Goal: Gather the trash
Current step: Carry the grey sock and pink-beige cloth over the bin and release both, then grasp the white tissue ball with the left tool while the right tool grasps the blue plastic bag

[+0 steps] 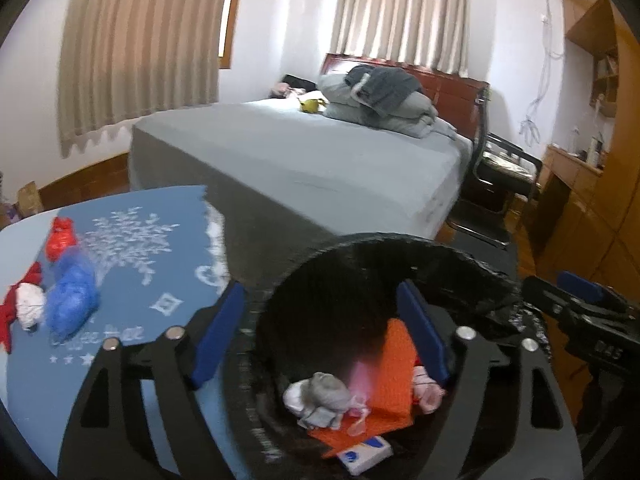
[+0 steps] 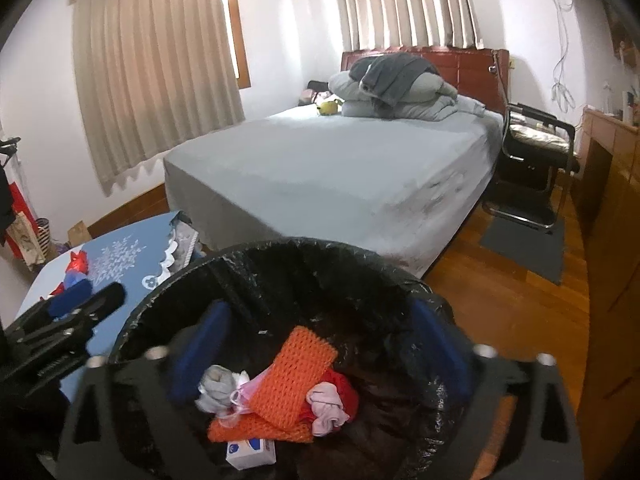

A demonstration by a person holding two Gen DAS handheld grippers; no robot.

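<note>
- Two grippers hang over the black trash bin (image 2: 224,256) with their jaws spread wide and nothing pinched in either one. The left gripper (image 1: 320,336) has one blue pad outside the bin's rim and one pad inside it. The right gripper (image 2: 316,348) has both pads over the bin's mouth.
- Some trash is in the bin now: an orange knit cloth (image 2: 292,376), a grey wad (image 2: 216,392), a pink scrap (image 2: 326,404) and a small white box (image 2: 250,456).
- More trash waits on the tabletop (image 1: 168,216), just left of the bin: a red wad (image 1: 60,236), a blue crumpled bag (image 1: 72,300) and a white wad with red bits (image 1: 28,304). They lie close together, some touching.
- What could go wrong: the left gripper's pad that sits outside the rim could bump the rim when it swings away. That could tip the bin or pull the black liner loose.
- The two grippers are close side by side. If both go for the tabletop at once, they might knock into each other.
- The blue bag looks soft and slippery. A pinch on a thin edge might let it slide out and drop on the floor. A pinch there might also drag the white wad along, as they touch.
- The blue bag is longer than it is wide. In the left wrist view its long way runs from near to far, leaning a bit left at the far end.
- The orange cloth is long too. In the right wrist view it runs from low left up to the right, toward the bed (image 2: 320,168).
</note>
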